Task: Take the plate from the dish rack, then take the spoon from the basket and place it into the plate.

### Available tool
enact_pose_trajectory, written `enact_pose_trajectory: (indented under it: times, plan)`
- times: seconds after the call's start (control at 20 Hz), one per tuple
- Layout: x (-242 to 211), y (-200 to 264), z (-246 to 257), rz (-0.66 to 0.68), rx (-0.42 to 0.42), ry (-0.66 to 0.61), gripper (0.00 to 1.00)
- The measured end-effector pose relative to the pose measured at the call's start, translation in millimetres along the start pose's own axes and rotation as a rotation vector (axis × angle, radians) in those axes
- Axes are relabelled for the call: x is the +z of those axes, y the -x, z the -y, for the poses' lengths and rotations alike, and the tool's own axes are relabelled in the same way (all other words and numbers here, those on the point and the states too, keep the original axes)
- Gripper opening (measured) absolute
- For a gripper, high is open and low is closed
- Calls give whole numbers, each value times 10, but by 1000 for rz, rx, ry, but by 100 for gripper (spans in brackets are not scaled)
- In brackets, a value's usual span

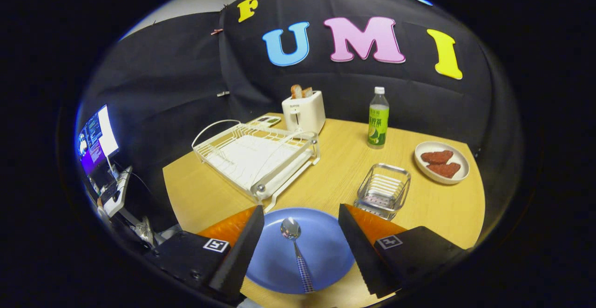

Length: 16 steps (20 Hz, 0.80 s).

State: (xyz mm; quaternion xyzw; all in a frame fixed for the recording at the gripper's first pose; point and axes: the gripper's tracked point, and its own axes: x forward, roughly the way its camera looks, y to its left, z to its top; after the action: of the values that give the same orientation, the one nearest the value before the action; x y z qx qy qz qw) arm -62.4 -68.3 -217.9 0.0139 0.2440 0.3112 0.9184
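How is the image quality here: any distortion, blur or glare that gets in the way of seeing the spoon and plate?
Gripper view: strong fisheye bending, the table edge curves; the spoon on the blue plate between the open gripper fingers is sharp, with a small highlight on its bowl; lighting is even, shadows soft; the screen beyond the dish rack is overexposed and smeared.

Staged booth, not a real kitchen: black cloth wall (153, 112) behind a wooden table (326, 177) set with kitchen props. Dish rack (256, 157) at 11 o'clock of the fingers, toaster (303, 110) at 12, bottle (378, 118) at 1. Lit monitor (97, 141) on a stand at 9.
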Motion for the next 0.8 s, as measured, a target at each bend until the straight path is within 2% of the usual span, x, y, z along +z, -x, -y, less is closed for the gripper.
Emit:
enact_pose_trajectory:
  times: [0.15, 0.4, 0.6, 0.8]
  plan:
    - [518, 246, 137, 107, -78, 4, 99]
    - [1336, 672, 360, 267, -229, -74, 98]
    - [1861, 1059, 549, 389, -415, -89, 98]
    - [2105, 1499, 632, 479, -623, -77, 98]
